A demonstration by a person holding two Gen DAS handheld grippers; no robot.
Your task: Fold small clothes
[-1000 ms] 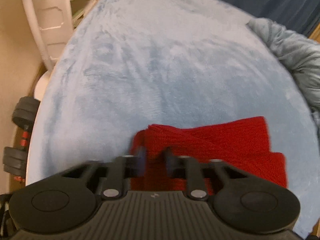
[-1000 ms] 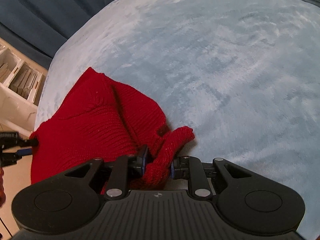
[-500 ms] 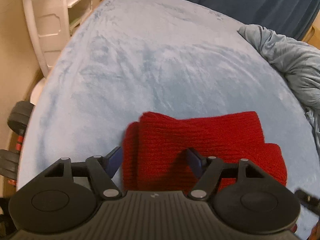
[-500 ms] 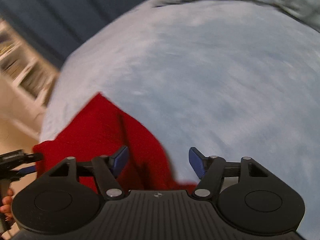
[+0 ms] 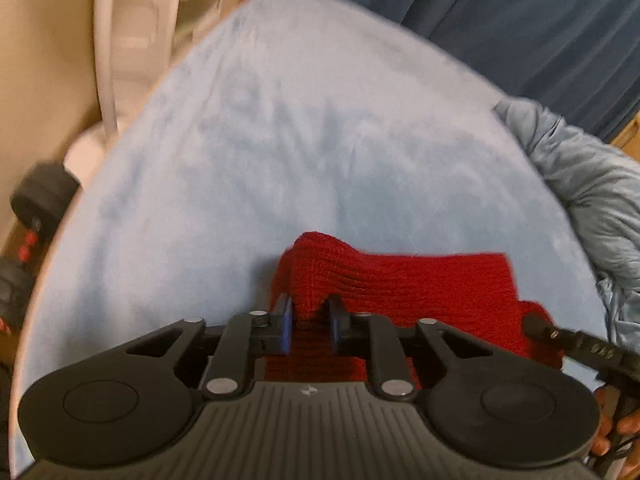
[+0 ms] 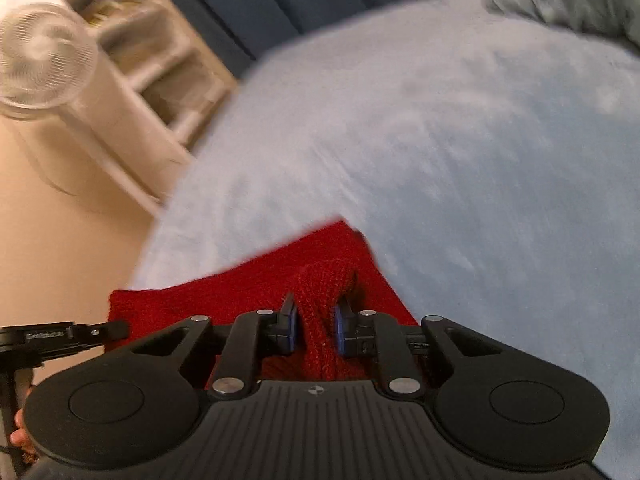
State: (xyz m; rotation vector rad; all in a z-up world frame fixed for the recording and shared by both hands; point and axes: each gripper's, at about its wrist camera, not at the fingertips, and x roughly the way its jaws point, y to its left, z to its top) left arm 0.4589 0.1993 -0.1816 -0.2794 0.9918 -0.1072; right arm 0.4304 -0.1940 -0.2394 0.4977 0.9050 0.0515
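A red knit garment [image 5: 404,284] lies folded at the near edge of a light blue plush bed cover [image 5: 304,140]. My left gripper [image 5: 309,324] is shut on a raised pinch of its left end. In the right wrist view the same red garment [image 6: 256,292] lies at the bed's near left edge, and my right gripper [image 6: 315,330] is shut on a bunched fold of it. The tip of the right gripper shows in the left wrist view [image 5: 560,340], and the left gripper's tip shows in the right wrist view [image 6: 80,334].
A crumpled grey-blue blanket [image 5: 588,184] lies at the bed's right side. A white shelf unit [image 6: 132,60] and a white fan [image 6: 44,56] stand beside the bed. Dumbbells [image 5: 36,208] lie on the floor at the left. A dark blue curtain [image 5: 480,12] hangs behind.
Both grippers let go and opened half a second ago. Both have now shut again on new pinches of the red garment, and both views have swung.
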